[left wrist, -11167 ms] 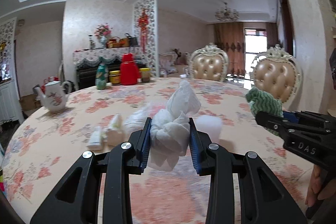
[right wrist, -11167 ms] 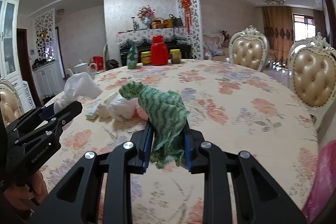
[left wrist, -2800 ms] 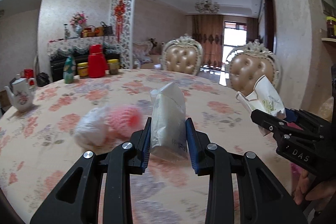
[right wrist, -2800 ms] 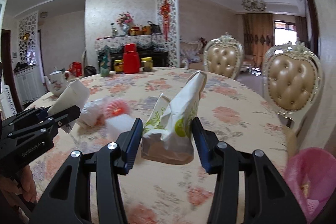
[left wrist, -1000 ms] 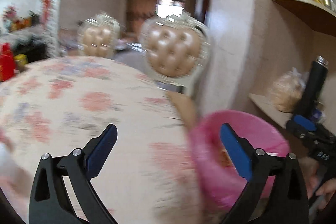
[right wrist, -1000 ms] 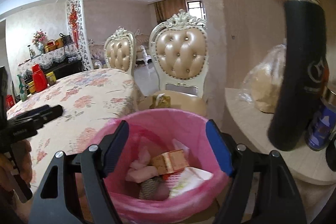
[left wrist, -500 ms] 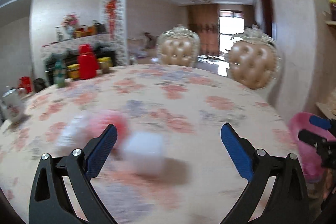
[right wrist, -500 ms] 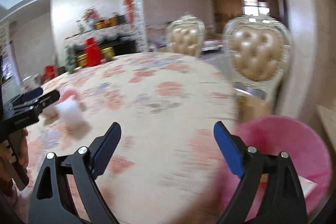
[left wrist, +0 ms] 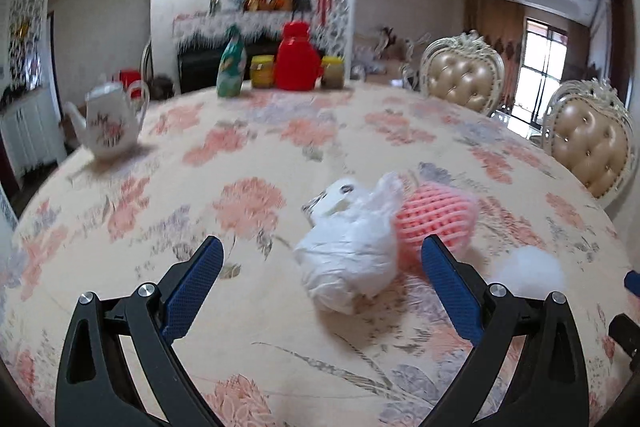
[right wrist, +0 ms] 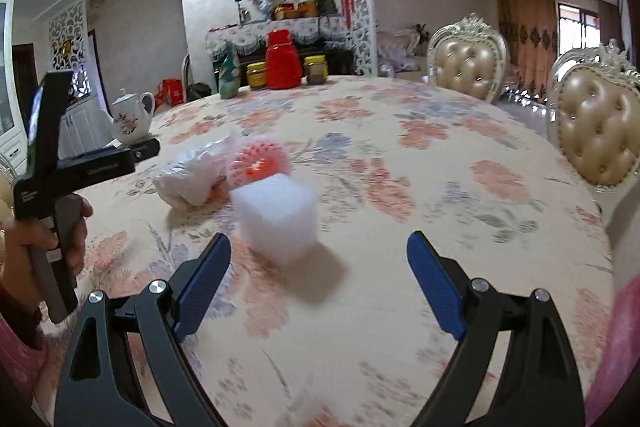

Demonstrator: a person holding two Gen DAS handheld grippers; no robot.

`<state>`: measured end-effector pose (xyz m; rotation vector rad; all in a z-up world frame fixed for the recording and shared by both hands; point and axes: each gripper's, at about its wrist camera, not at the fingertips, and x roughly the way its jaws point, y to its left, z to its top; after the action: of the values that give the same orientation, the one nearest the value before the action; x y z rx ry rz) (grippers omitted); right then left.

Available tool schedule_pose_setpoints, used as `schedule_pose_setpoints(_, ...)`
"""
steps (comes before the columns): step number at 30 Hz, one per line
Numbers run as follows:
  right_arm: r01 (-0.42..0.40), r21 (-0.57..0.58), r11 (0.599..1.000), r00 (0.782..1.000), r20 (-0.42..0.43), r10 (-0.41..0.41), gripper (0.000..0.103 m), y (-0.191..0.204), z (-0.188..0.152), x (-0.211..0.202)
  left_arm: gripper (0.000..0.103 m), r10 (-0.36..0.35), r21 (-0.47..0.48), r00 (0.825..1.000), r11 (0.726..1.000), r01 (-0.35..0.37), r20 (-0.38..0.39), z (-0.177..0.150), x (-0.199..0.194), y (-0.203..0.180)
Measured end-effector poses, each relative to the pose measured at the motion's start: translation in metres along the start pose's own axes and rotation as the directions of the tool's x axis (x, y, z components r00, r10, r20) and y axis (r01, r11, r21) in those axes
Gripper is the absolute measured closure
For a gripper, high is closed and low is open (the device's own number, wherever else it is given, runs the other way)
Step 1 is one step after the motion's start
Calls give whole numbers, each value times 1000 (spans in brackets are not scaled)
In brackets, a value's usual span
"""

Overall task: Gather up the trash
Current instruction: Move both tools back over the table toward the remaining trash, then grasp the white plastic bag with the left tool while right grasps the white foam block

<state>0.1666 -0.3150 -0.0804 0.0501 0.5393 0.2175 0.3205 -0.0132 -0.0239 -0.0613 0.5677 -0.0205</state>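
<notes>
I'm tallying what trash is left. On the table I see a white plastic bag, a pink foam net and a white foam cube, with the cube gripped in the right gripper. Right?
Not quite. The white plastic bag, pink foam net and white foam cube are there, but the right wrist view shows the right gripper open, the cube sitting free on the table ahead of it.

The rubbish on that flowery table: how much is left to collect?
Both hand-held grippers, left and right, are open and empty. Three pieces remain on the floral tablecloth: a crumpled white plastic bag, a pink foam fruit net and a white foam cube. The cube lies just ahead of the right one.
</notes>
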Motion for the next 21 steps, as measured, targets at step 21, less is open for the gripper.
schedule_pose_setpoints(21, -36, -104, 994, 975, -220, 12, 16, 19, 19, 102, 33, -93, -29, 976, 996, 89, -199, -9, 80, -14)
